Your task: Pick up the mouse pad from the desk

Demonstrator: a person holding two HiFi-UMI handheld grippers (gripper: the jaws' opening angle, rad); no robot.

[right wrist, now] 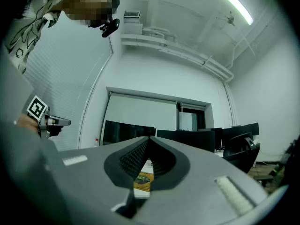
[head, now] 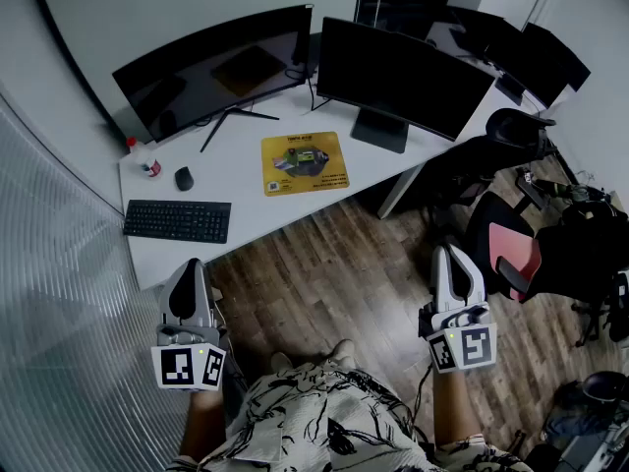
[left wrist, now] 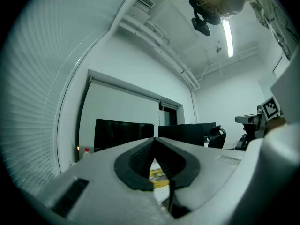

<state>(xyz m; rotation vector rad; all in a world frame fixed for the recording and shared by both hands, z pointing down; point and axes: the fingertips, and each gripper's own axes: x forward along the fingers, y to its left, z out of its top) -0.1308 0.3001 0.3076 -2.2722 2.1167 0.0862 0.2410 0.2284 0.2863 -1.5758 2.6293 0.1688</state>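
Nearest the person, the left gripper (head: 190,268) and the right gripper (head: 450,256) are held low in front of the body, one at each side, pointing roughly level toward the desk (head: 246,180). In each gripper view the 2 dark pads meet at the tip, so both claws are fully closed with nothing between them. Only a sliver of the yellow pad on the far desk shows through the hollow behind the tips.

A stretch of wooden floor (head: 334,254) lies between the grippers and the desk, so neither gripper is near the work surface.

On the desk, the keyboard (head: 177,220) sits by the near edge and the mouse (head: 184,178) just behind it. The mouse pad (head: 305,162), yellow with a printed picture, lies flat to the right of these and in front of the 2 monitors (head: 216,67), apart from everything else and untouched.

As I judge it, nothing of the task is done. The approach to the desk, the opening of a claw, the grip on a pad edge and the lift are all left.
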